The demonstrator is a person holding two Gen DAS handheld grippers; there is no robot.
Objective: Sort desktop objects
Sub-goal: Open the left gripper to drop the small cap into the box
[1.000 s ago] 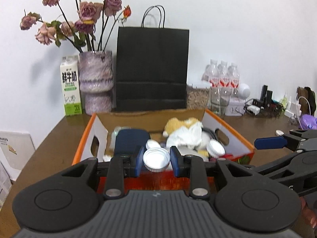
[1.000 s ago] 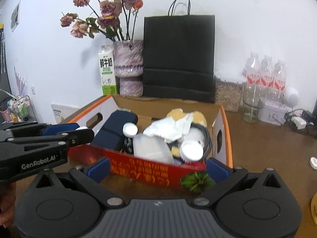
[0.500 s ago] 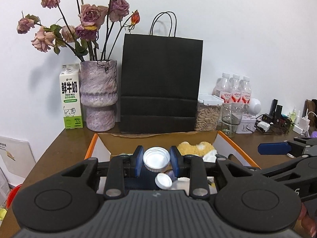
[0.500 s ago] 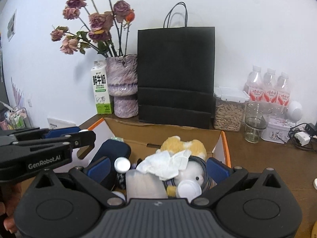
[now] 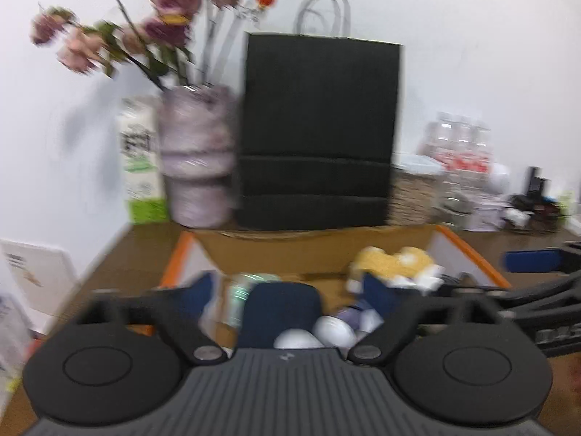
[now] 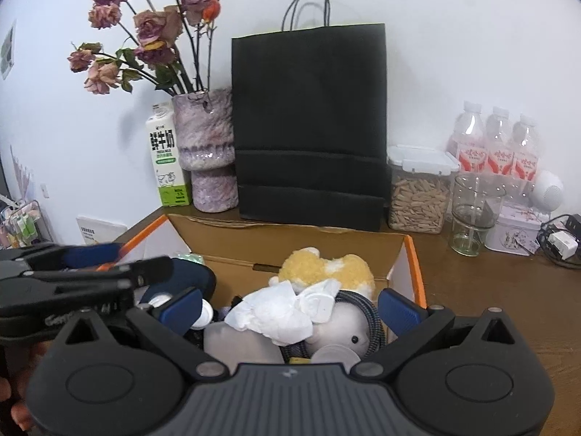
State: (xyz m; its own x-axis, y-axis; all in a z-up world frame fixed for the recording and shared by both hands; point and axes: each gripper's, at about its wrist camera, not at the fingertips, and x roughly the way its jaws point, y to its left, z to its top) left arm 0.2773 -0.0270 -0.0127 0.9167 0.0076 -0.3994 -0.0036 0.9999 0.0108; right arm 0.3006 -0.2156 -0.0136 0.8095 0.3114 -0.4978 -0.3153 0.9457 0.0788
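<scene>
Left tongs (image 5: 287,292): spread wide, nothing between the pads, hovering above the near-left part of the cardboard box (image 5: 468,250). Right tongs (image 6: 290,303): likewise spread wide and empty, poised over the box's near-right contents.

Task's things: gathered inside the box on the brown bench (image 6: 508,290). Noted there: dark blue case (image 5: 281,309), white caps (image 5: 332,328), yellow plush toy (image 6: 328,267), crumpled white tissue (image 6: 276,309), braided cable (image 6: 366,312), pale grey rounded toy (image 6: 345,332).

Step in hand, judged: release over the box completed or a fresh pick about to start; cannot tell which from these views.

Recommended handling: keep both tongs wide while clearing the box walls; lift straight up before travelling sideways, to avoid snagging the cable or dragging the tissue out. Keep the two tongs apart, since each sits close beside the other over the same box. For a further pick, approach with pads either side of one item only.

View differences: left wrist view heavily motion-blurred; labels unreadable, small items indistinct, yet alone shows the white caps just beside the blue case. Right wrist view sharp: shows milk carton (image 6: 167,160), vase (image 6: 207,152) of dried roses, black paper bag (image 6: 308,123), seed jar (image 6: 417,190), glass (image 6: 472,214) and water bottles (image 6: 497,141) along the wall, plus tissue and cable detail lost in the other view.
</scene>
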